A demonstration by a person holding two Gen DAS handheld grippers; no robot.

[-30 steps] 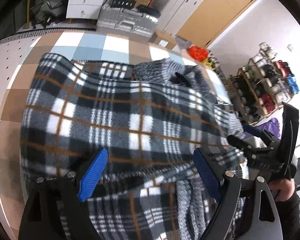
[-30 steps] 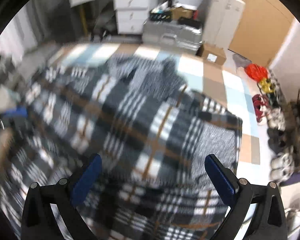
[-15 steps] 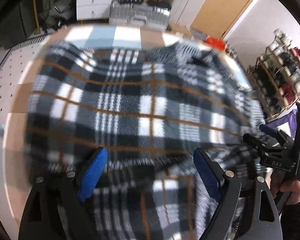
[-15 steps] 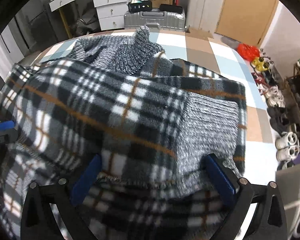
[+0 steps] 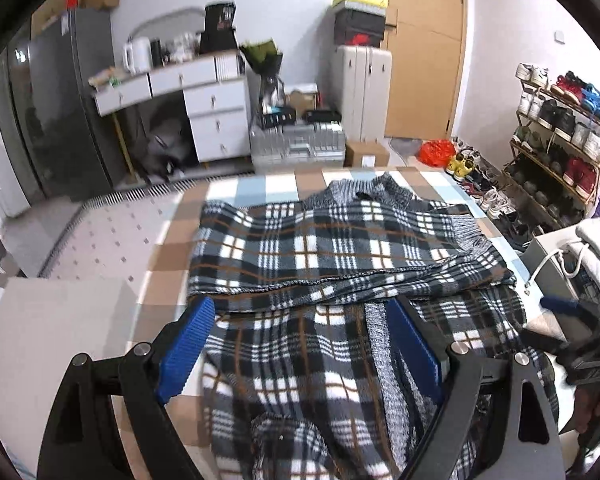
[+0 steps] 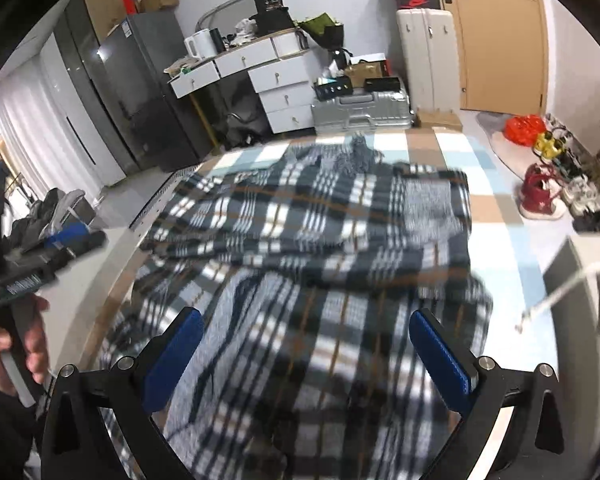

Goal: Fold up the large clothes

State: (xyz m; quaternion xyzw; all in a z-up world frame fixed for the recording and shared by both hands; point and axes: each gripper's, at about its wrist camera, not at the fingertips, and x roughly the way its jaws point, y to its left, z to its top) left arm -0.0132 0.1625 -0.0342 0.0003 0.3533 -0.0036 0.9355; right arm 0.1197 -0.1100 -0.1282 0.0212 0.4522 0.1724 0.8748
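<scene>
A plaid fleece garment (image 5: 340, 256) w/ grey knit trim lies partly folded on a checked cloth-covered surface (image 5: 172, 256), its top layer doubled over the lower part. The left gripper (image 5: 300, 344) and right gripper (image 6: 308, 356) hang above the near end of the fabric, blue pads (image 5: 186, 350) spread wide on both, nothing pinched btwn them. A hand (image 6: 8, 356) grips the left tool's handle at the right-wrist view's edge.

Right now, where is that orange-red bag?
The orange-red bag lies on the floor at the far right of the room in both views, just past the checked surface, between a cardboard box and the yellow shoes.
</scene>
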